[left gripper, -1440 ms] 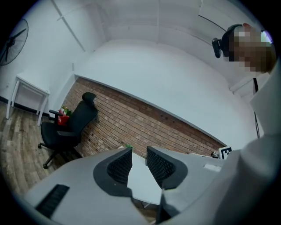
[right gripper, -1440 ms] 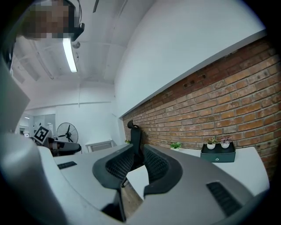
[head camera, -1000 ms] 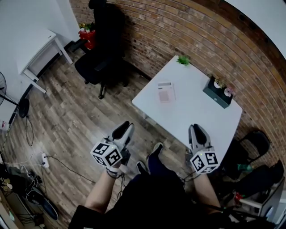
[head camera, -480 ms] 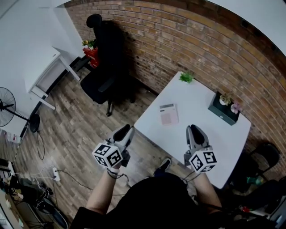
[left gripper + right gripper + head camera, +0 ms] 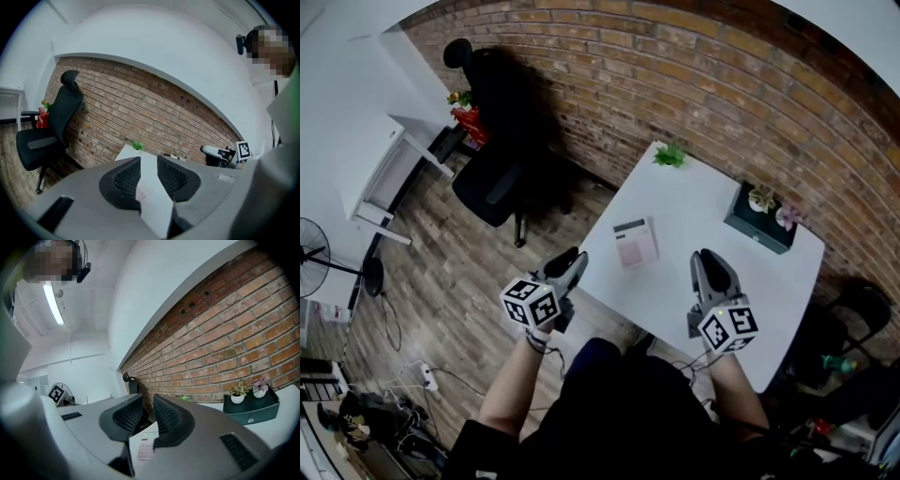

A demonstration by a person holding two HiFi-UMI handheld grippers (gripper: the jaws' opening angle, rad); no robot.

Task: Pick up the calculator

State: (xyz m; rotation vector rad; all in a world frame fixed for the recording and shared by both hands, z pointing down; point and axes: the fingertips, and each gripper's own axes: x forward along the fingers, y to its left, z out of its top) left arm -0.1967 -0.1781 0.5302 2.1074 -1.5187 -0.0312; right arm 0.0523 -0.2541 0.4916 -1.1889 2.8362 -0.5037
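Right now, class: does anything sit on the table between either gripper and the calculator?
Nothing visible does. The calculator lies alone on bare table, ahead of the left gripper and right gripper. The plant and box sit farther back, near the wall.

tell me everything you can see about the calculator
The calculator is a flat, pale pink rectangle, plastic by its look, with a grey display strip at its far end and rows of small keys below. It lies face up on the white table, near the edge closest to the person. Only the table touches it.
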